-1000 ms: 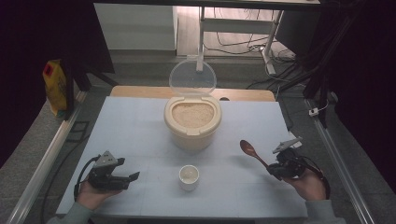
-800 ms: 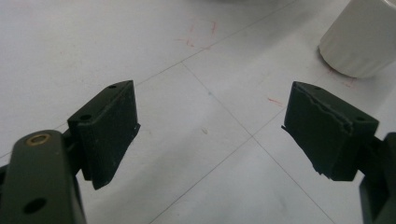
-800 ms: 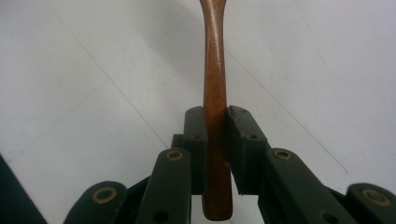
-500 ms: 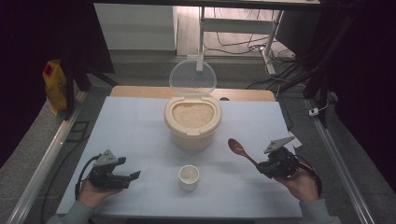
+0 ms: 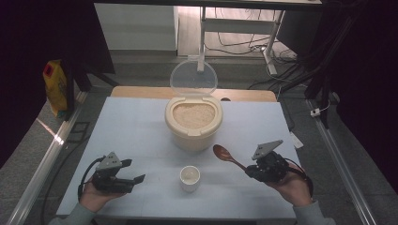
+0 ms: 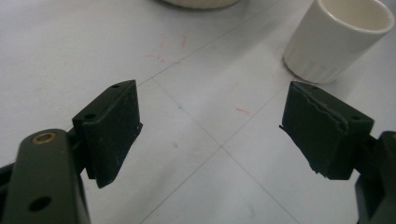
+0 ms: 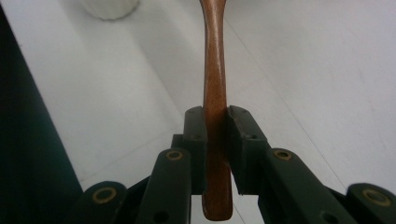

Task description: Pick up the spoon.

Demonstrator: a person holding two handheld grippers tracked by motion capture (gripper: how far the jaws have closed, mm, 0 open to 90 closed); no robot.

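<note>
Step in hand: I judge it to be scooping rice from the tub into the cup with the spoon (image 5: 226, 154) — the spoon bowl is empty and points toward the tub.
Right claw (image 5: 251, 172): pressed together on the spoon's wooden handle (image 7: 215, 116), which runs straight out between my jaws; the grip sits low on the handle, with a short end poking out behind.
Left claw (image 5: 136, 180): spread wide, pinching nothing, low over the worktop (image 5: 131, 131).
Cup (image 5: 190, 178): small and white, between my two claws; from the left claw it stands ahead and to the right (image 6: 336, 37), apart from the jaws.
Rice tub (image 5: 193, 123): ahead of the spoon tip and just beyond it, filled with rice nearly to the rim.
Doing it well: I'd lift the spoon over the near rim, dip the bowl shallow, then keep it level on the way back to the cup — the cup's mouth is narrow, so a heaped load would likely spill.
In the way: the tub's near wall stands between spoon and rice; the clear lid (image 5: 193, 78) stands upright behind the tub, out of my path.
Other things: a yellow bag (image 5: 56, 86) well off beyond the left claw, down beside the worktop.
</note>
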